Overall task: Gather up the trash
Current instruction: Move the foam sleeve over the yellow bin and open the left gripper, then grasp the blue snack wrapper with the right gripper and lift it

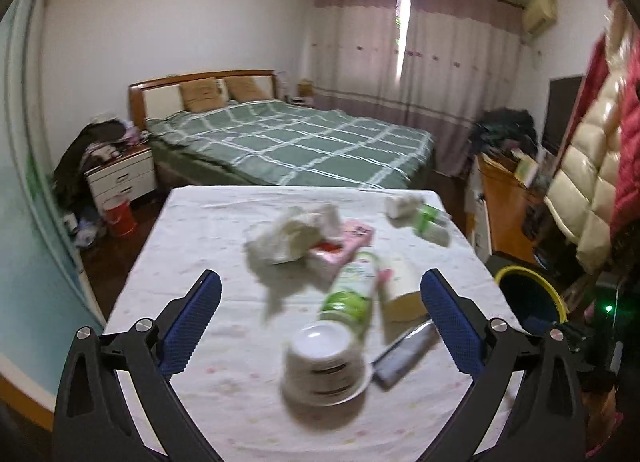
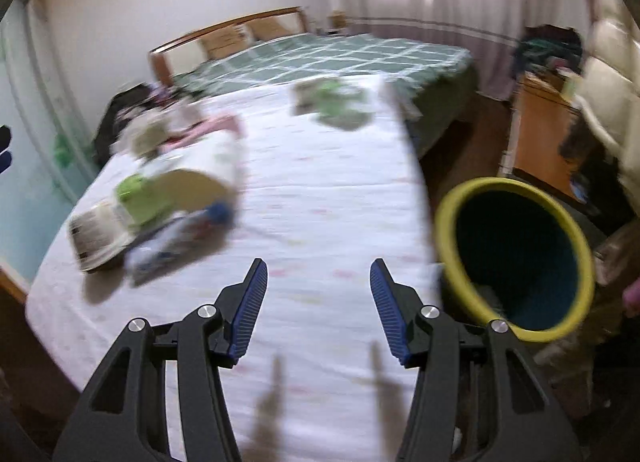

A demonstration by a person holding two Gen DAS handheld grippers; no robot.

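**Several pieces of trash on the desk, both grippers spread and empty**

Several bits of litter lie in a loose cluster on the white-clothed desk point(image 1: 200, 222): a stack of white paper bowls point(image 1: 324, 362) nearest the left wrist camera, a green-labelled bottle point(image 1: 354, 290) lying just behind it, a cream carton point(image 1: 400, 290) beside that, and a grey wrapper point(image 1: 404, 354) touching the bowls' right side. Farther back sit crumpled tissue point(image 1: 296, 234) and a pink packet point(image 1: 352, 240), with a second small heap of paper and green packaging point(image 1: 420, 216) near the far right corner. Motion blur hides finer detail.

The left gripper point(image 1: 320, 314) hovers over the bowls and bottle, jaws wide apart, holding nothing. The right gripper point(image 2: 318, 310) hangs above bare cloth, well apart from the clutter, jaws likewise spread. A yellow-rimmed bin point(image 2: 516, 258) stands just beside the desk's right edge. Beyond the desk is a bed point(image 1: 288, 142) with a green checked cover.
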